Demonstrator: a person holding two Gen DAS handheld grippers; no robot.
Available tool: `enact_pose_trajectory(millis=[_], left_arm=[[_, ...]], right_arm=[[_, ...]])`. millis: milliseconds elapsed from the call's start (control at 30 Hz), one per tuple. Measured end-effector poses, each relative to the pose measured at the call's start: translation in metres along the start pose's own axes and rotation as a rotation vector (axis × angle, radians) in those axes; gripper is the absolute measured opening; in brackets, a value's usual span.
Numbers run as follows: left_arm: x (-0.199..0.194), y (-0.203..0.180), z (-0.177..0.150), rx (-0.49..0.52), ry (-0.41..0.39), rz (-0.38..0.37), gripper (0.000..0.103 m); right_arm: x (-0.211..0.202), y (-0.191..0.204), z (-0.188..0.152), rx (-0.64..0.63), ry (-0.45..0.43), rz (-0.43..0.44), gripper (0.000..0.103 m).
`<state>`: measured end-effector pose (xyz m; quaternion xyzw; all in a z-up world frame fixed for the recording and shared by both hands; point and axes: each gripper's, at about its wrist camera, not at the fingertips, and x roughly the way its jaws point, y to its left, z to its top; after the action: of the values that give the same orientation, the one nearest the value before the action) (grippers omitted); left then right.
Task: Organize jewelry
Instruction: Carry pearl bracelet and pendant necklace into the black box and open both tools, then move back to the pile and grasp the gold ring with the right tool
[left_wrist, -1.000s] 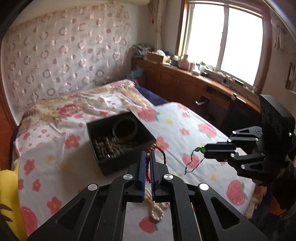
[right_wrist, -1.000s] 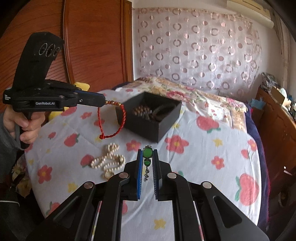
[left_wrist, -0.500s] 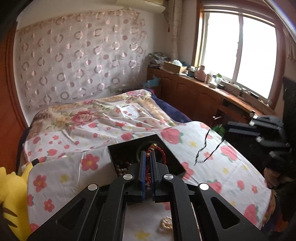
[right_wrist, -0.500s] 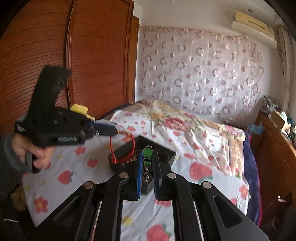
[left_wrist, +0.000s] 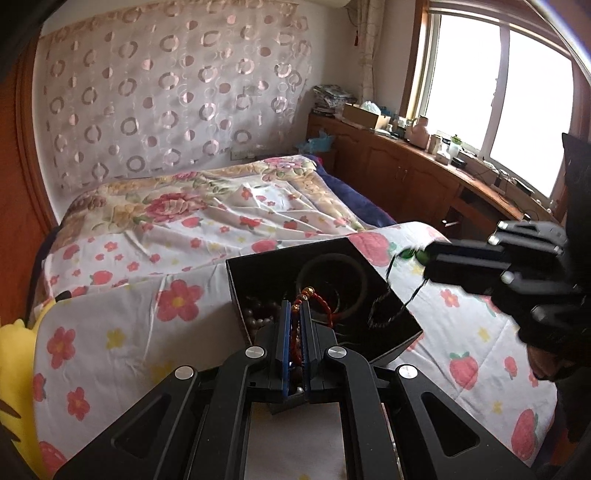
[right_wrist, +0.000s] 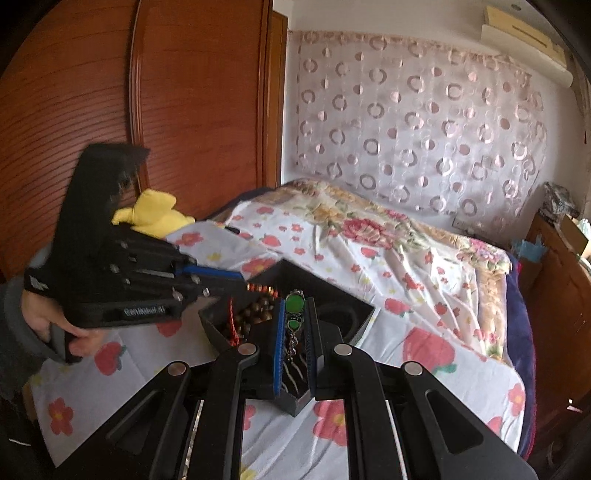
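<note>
A black open box (left_wrist: 255, 269) (right_wrist: 364, 314) sits on the flowered bedsheet, holding brown beads (right_wrist: 255, 314) and a dark bangle (left_wrist: 332, 277). My left gripper (left_wrist: 295, 314) (right_wrist: 243, 286) is shut on a red cord bracelet (left_wrist: 321, 301) with gold and orange beads, held over the box. My right gripper (right_wrist: 295, 310) (left_wrist: 421, 256) is shut on a green-stone bracelet (right_wrist: 295, 303); its dark chain (left_wrist: 388, 306) dangles into the box's right side.
The bed (left_wrist: 207, 221) carries a flowered quilt. A yellow plush toy (right_wrist: 155, 214) lies at the left edge. A wooden wardrobe (right_wrist: 166, 110) stands left, and a wooden counter (left_wrist: 424, 166) with clutter runs under the window.
Both grippers have moved forward from over the sheet to above the box, each carrying its bracelet. The pearl necklace on the sheet has dropped out of view.
</note>
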<state>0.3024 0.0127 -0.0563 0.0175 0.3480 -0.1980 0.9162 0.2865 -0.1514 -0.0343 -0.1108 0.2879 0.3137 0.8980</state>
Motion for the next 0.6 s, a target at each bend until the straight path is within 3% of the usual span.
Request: enact_pose_trajectory(millis=[267, 467, 533, 600], left_arm=[[-0.004, -0.002, -0.001, 0.002, -0.012, 0.013, 0.004], [-0.015, -0.006, -0.007, -0.003, -0.027, 0.027, 0.027], [-0.021, -0.007, -0.011, -0.011, -0.033, 0.029, 0.041], [-0.028, -0.009, -0.016, -0.016, -0.040, 0.033, 0.048]], right_arm=[[0.007, 0.001, -0.010, 0.021, 0.033, 0.002, 0.013], [0.001, 0.002, -0.011, 0.016, 0.018, -0.013, 0.013], [-0.001, 0.003, -0.011, 0.017, 0.018, -0.020, 0.013], [-0.006, 0.003, -0.011, 0.025, 0.014, -0.024, 0.013]])
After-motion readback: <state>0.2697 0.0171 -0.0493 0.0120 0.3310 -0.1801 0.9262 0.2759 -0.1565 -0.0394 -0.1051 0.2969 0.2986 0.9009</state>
